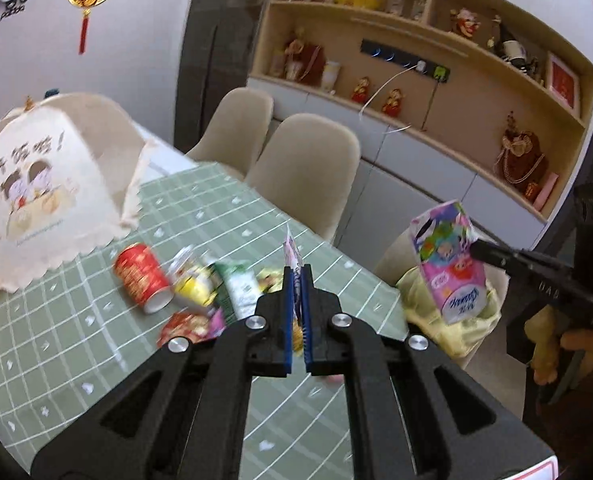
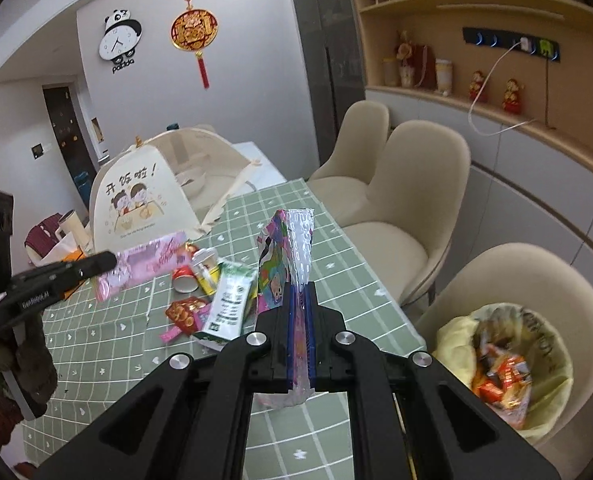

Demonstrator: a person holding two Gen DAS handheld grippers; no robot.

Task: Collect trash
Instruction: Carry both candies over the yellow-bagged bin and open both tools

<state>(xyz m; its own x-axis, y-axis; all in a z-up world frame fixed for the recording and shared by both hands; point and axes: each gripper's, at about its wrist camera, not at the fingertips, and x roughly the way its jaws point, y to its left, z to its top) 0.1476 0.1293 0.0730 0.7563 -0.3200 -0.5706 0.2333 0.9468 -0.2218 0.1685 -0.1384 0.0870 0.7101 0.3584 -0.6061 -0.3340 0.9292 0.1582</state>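
Over a table spread with a green checked cloth, two hand-held grippers are seen, each clamped on a piece of trash. At the far left of the table a cream food cover printed with two cartoon children is stood on the cloth. Just right of it, a red paper cup is lying on its side, and next to that a small yellow-and-white cup and a green-and-white carton are heaped together, with red and pink wrappers lying just in front of them.

The left gripper is held above this heap with its blue-padded fingers brought almost together, and a thin pink wrapper is pinched flat between them; in the right wrist view it is seen hanging out sideways from the tips.

Further right, the right gripper is likewise closed down to a narrow gap, and a bright cartoon-printed tissue pack is gripped by one end, the rest standing up clear of the table. A hand is wrapped around this gripper's handle.

Beyond the table's right edge, cream chairs are lined up, and on the nearest one a bin lined with a yellow bag is placed, red and orange wrappers already lying inside it.
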